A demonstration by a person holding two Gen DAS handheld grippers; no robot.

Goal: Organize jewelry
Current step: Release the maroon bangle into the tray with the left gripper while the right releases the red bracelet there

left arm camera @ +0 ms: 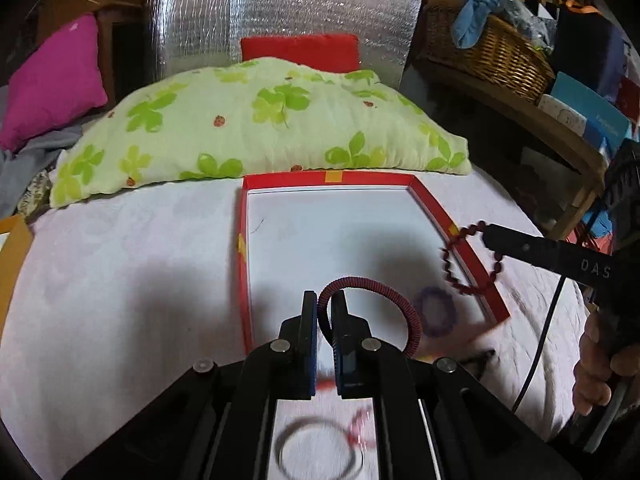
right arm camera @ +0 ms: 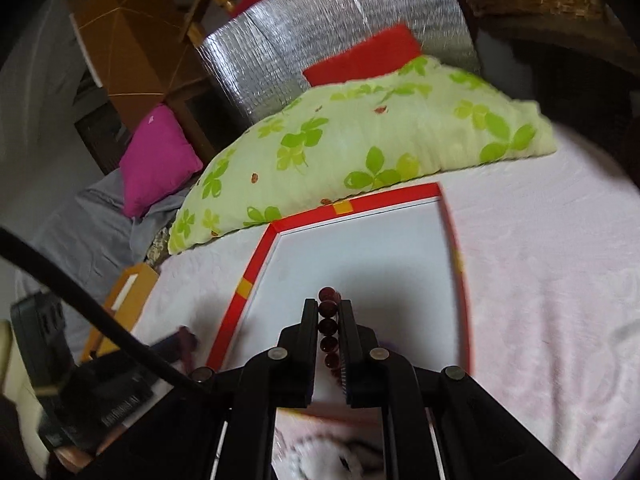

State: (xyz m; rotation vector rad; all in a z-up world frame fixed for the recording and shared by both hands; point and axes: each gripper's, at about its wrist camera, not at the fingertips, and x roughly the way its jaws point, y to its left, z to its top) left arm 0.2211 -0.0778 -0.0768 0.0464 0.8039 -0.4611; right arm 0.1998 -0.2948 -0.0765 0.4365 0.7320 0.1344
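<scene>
Left gripper, lower centre of the left wrist view: pinched tight on a dark red corded bangle, gripped at the ring's left end. Ring arching up and to the right of the fingertips, standing roughly on edge, its plane across the frame, free side hanging over the white floor of the red-rimmed box.

Right gripper, lower centre of the right wrist view: clamped narrow on a strand of dark red beads, beads lined up between the pads along the fingers' own axis, a few poking past the tips toward the top of the frame. Same beaded bracelet in the left wrist view at right of centre, dangling as an open loop below the right gripper's tip, straddling the box's right wall.

Box straight ahead of both grippers, long axis running from bottom toward the top of each frame, up to the green clover-print pillow. Left gripper the nearer to the box middle; right one at the right rim.

Likely next: a short carry inward and down, then release. Coming move turning on the loops clearing the rim.

Purple ring, blurred, lying near the box's lower right corner. More blurred loops at the bottom edge, under the left gripper, too smeared to identify.
</scene>
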